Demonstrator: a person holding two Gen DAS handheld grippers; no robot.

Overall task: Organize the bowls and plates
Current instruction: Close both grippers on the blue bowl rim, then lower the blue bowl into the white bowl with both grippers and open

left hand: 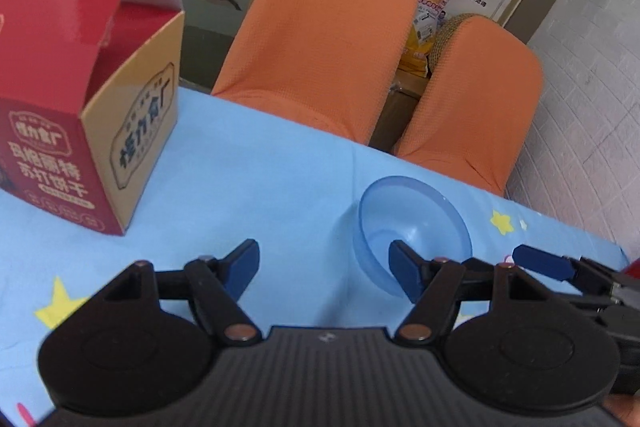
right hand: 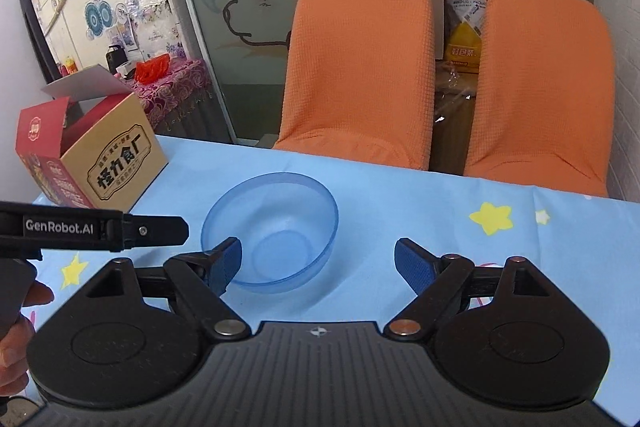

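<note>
The right claw (right hand: 318, 263) is held with its jaws spread apart and nothing pressed between them; its left pad (right hand: 224, 263) is seen just in front of the near rim of the blue bowl (right hand: 272, 235), though contact cannot be confirmed. The left claw (left hand: 324, 267) is likewise parted and empty, and the bowl (left hand: 416, 227) lies just off its right pad, largely outside the gap. Each claw is glimpsed at the edge of the other's view, so both are gathered near the bowl. The step in hand is judged to be the approach to the bowl, with no grasp yet made. For the next move, one claw would need to be lined up so that the rim falls between its pads before closing. The bowl is translucent blue plastic, round, upright and empty, and is set on the table (right hand: 440, 195), which is covered in light blue cloth with yellow stars. An opened red and tan carton (right hand: 108, 167) stands apart on the left, and two orange-covered chairs (right hand: 356, 67) are placed behind the far edge.
</note>
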